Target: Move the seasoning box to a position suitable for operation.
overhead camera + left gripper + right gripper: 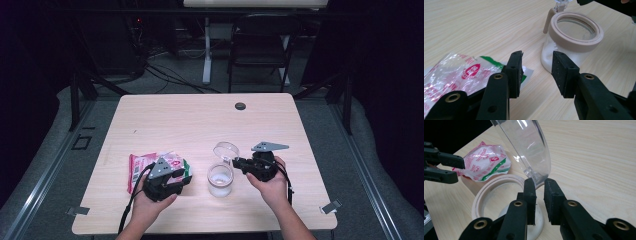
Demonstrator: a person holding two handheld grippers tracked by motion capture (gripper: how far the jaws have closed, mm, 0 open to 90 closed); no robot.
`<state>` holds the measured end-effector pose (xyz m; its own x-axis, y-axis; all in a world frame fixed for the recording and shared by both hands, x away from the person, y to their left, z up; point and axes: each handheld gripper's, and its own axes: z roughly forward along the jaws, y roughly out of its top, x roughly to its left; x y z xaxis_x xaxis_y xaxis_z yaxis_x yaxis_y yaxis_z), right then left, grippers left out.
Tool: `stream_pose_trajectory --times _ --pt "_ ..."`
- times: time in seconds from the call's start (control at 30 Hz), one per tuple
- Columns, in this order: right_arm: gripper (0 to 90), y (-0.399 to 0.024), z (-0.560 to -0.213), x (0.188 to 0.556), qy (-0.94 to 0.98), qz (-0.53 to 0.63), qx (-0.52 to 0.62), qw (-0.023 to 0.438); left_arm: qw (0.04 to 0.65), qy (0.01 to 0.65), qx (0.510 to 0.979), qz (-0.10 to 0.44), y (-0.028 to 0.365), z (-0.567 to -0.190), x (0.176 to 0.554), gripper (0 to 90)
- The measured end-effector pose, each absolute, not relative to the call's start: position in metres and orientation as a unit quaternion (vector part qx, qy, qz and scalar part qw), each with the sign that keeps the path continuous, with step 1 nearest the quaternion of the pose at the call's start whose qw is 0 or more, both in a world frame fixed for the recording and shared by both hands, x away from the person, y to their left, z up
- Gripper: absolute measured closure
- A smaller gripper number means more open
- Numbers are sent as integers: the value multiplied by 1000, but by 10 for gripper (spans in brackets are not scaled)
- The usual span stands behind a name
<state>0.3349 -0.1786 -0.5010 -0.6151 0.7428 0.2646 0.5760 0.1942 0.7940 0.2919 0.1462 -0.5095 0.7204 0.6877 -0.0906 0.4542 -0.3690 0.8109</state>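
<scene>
One wooden counter (200,120) carries everything. A red, white and green plastic bag (142,167) lies at its left, partly under the left hand-held gripper (536,72), whose jaws stand spread with nothing between them, just over the bag's edge. A glass jar (220,181) with a beige rim stands near the middle, white powder in its bottom. Its clear hinged lid (529,150) tilts up open; the right hand-held gripper (539,200), jaws narrowed, sits at the lid's lower edge, though I cannot tell whether it pinches it.
</scene>
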Motion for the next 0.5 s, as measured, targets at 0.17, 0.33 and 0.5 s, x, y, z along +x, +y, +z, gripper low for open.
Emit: stream_pose_trajectory --times 0.17,0.33,0.5 --pt "798 -178 -502 343 764 473 432 82 421 355 820 158 152 -512 288 594" --pt "795 -175 -504 350 758 482 433 78 409 358 822 167 155 -515 285 581" --pt "770 -175 -505 355 759 480 434 75 408 367 819 170 160 -518 285 561"
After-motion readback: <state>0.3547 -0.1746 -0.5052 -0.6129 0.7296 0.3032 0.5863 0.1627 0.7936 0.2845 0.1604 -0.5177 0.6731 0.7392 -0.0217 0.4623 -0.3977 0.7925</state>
